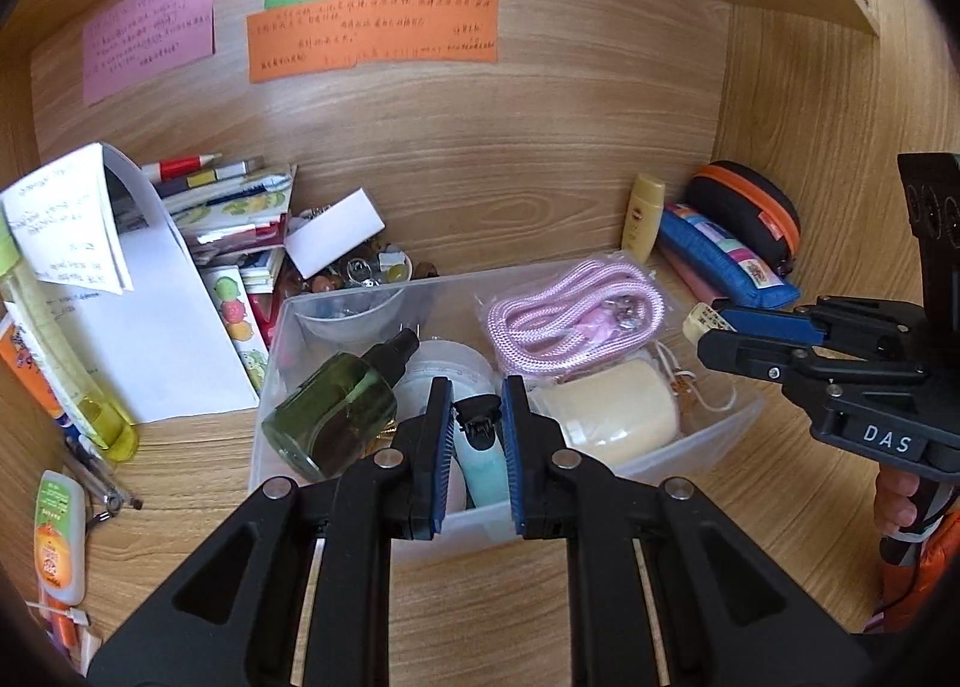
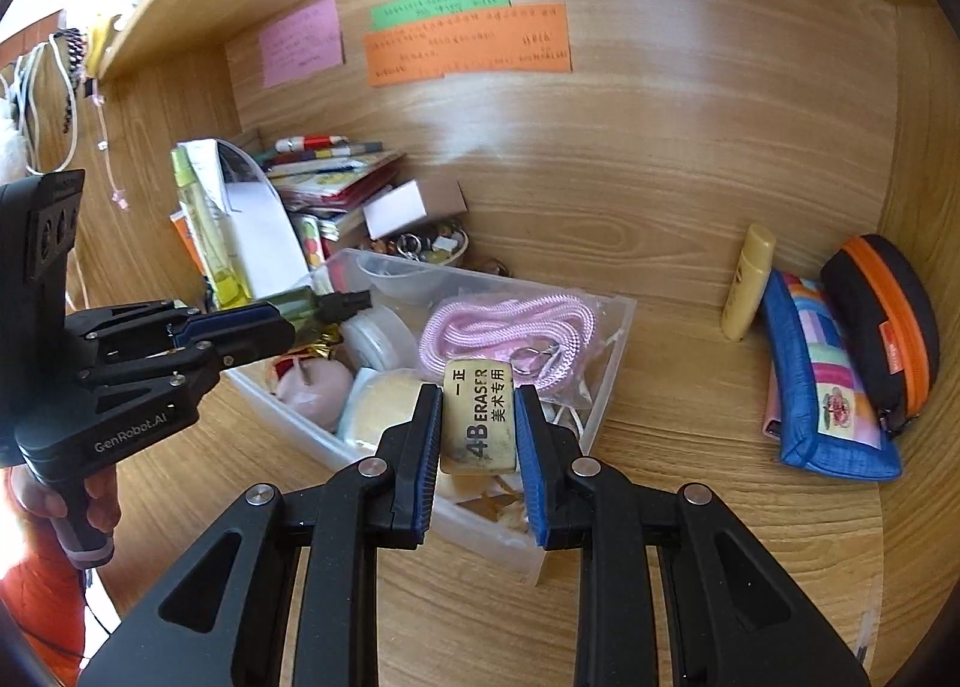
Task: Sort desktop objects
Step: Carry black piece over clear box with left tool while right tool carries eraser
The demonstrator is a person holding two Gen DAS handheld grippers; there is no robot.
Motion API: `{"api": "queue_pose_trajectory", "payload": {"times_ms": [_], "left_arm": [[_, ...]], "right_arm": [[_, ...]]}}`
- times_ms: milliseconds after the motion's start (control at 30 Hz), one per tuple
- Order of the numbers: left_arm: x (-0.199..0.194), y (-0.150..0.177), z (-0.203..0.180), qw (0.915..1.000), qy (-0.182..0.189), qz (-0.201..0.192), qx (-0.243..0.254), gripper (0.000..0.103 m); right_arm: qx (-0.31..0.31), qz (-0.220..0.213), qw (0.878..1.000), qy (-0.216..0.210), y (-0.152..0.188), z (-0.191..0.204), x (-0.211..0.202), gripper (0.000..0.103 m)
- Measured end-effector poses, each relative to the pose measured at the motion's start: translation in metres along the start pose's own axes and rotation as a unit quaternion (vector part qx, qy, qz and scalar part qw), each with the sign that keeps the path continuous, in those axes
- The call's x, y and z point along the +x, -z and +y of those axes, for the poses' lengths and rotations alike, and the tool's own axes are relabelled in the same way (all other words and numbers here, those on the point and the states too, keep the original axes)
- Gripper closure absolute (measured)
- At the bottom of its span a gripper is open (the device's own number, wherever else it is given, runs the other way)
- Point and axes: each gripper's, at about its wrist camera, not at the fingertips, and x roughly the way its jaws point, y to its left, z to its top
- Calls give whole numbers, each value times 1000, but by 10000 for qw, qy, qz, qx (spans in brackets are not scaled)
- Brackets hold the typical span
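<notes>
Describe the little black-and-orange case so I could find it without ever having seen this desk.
Start at the clear plastic bin in the middle of the wooden desk, then look toward the right side wall. There a blue patchwork pouch leans, and behind it stands the black zip case, rounded like a shell, the only thing with an orange zipper band.

A home study desk nook (image 2: 660,195): handwritten sticky notes (image 2: 468,45) on wood panelling, piled stationery (image 1: 228,207).
</notes>
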Motion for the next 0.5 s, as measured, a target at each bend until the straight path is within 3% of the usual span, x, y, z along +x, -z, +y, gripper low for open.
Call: {"api": "queue_pose_trajectory", "payload": {"times_ms": [500], "left_arm": [[38, 5, 5, 9993, -53, 369, -11, 88]], "right_arm": [[-96, 304, 9992, 250, 7, -3, 32, 81]]}}
